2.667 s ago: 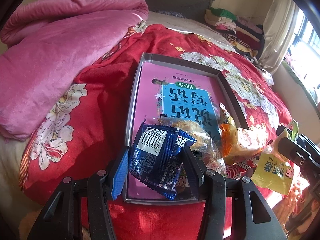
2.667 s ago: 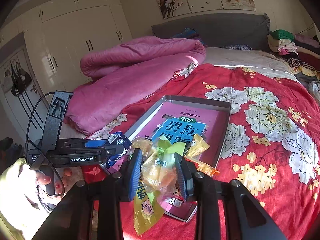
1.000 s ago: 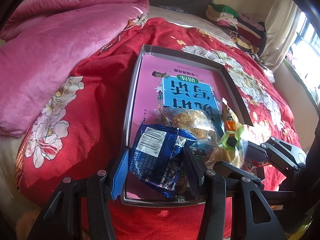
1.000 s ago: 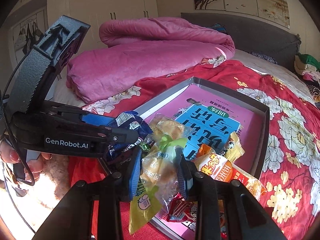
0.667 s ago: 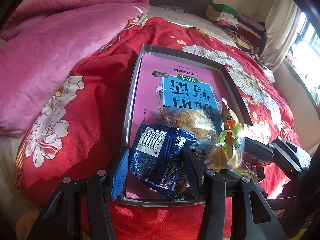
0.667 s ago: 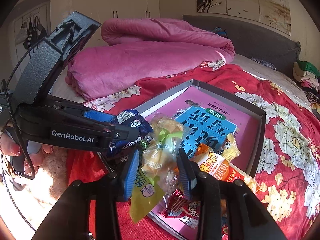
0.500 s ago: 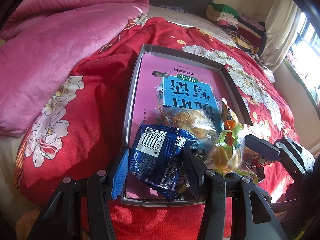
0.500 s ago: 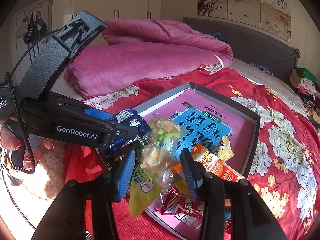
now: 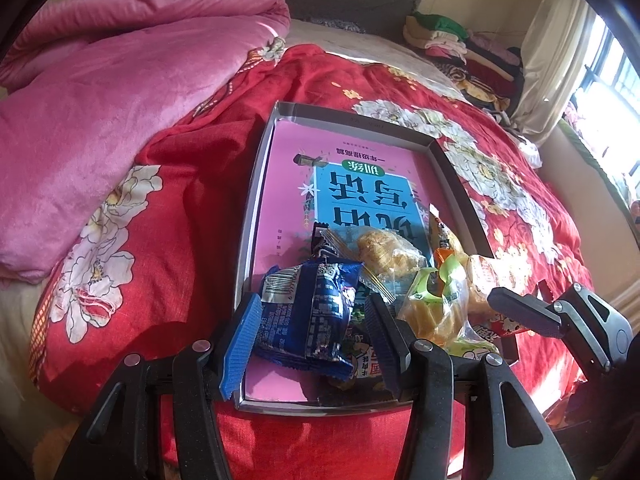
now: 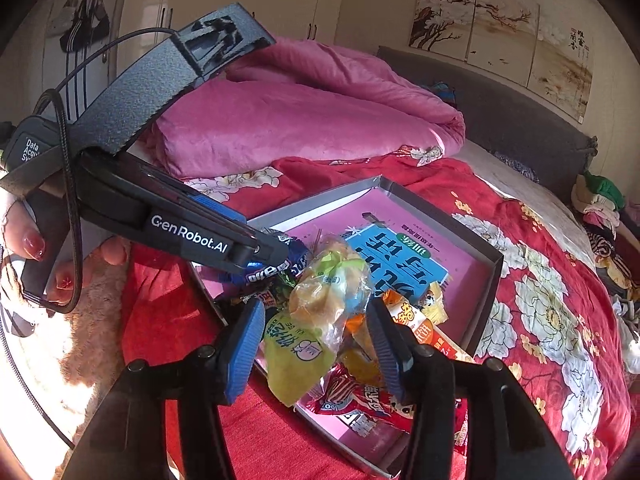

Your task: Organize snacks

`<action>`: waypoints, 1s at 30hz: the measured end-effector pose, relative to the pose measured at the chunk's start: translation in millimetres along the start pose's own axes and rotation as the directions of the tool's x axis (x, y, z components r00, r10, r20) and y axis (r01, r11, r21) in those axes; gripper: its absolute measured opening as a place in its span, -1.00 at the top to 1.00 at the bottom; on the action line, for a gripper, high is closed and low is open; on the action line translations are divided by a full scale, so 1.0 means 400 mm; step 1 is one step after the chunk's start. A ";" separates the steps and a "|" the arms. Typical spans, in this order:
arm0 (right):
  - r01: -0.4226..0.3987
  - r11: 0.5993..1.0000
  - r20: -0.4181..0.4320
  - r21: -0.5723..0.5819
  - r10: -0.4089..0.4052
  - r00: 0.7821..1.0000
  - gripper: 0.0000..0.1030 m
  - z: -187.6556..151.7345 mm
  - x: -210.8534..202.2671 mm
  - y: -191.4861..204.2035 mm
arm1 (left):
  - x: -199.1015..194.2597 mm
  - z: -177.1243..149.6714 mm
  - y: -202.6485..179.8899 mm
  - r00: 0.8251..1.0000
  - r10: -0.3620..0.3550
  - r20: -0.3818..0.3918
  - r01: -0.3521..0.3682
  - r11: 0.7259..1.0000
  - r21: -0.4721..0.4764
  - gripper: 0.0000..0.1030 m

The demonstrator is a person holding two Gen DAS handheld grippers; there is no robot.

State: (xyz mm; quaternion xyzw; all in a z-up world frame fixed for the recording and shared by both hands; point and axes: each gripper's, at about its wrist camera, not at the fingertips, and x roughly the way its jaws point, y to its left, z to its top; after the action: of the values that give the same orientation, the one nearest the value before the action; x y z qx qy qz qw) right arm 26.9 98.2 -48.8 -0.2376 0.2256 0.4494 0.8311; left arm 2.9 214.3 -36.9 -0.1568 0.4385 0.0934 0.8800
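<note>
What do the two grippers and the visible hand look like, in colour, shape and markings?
Both grippers, left and right, are black, with two angular fingers and silver screws. Each has one ribbed blue pad and one ribbed dark pad. The left gripper's side reads "GenRobot.AI" in white, and a black cable loops near its handle. The hand on that handle has red-painted nails.

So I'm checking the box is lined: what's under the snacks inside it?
A pink book with a blue title panel lies flat in the gray box, under the snack pile. Its near end is covered by wrappers; the box floor is hidden.
</note>
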 end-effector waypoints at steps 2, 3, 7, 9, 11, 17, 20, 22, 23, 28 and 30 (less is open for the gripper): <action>0.003 1.000 0.005 0.003 -0.003 1.000 -0.03 0.000 -0.005 0.000 | -0.002 0.001 -0.001 1.000 -0.001 0.003 0.001 1.000 0.000 -0.21; 0.003 1.000 0.008 0.007 -0.003 1.000 -0.04 0.001 -0.007 -0.002 | -0.004 0.002 0.000 1.000 -0.006 0.006 0.006 1.000 -0.001 -0.21; 0.012 0.999 0.014 0.030 -0.013 1.000 -0.10 0.001 -0.014 -0.015 | -0.012 0.005 -0.003 1.000 -0.015 0.020 0.015 1.000 -0.001 -0.25; 0.017 0.999 0.015 0.043 -0.017 1.000 -0.10 0.000 -0.019 -0.022 | -0.017 0.006 -0.005 0.999 -0.018 0.029 0.018 1.000 0.001 -0.27; 0.026 0.998 0.021 0.056 -0.027 0.999 -0.11 0.000 -0.027 -0.030 | -0.023 0.006 -0.008 0.999 -0.020 0.039 0.019 1.000 0.007 -0.39; 0.054 0.994 0.024 0.096 -0.057 0.998 -0.19 0.002 -0.043 -0.054 | -0.059 0.009 -0.018 0.995 -0.026 0.097 0.024 1.000 0.019 -0.48; 0.066 0.991 0.026 0.118 -0.070 0.997 -0.22 0.004 -0.053 -0.063 | -0.077 0.010 -0.022 0.993 -0.032 0.116 0.030 0.999 0.016 -0.51; 0.079 0.988 0.026 0.129 -0.083 0.996 -0.24 0.005 -0.061 -0.070 | -0.091 0.010 -0.028 0.991 -0.032 0.128 0.029 0.999 0.019 -0.52; 0.086 0.987 0.029 0.135 -0.090 0.995 -0.24 0.006 -0.067 -0.074 | -0.099 0.009 -0.032 0.990 -0.033 0.134 0.030 0.999 0.021 -0.52; 0.093 0.974 0.045 0.209 -0.104 0.994 -0.39 0.009 -0.111 -0.105 | -0.132 0.005 -0.053 0.989 -0.036 0.146 0.034 0.999 0.014 -0.52; 0.086 0.965 0.049 0.246 -0.101 0.994 -0.42 0.008 -0.132 -0.122 | -0.143 -0.001 -0.063 0.989 -0.017 0.145 0.017 1.000 0.003 -0.52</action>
State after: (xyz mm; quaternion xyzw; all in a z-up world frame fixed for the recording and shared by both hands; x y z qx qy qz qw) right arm 43.1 42.7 -5.6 -0.1304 0.2422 0.3855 0.8807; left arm -24.0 189.2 13.6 -0.1527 0.3722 0.0968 0.9104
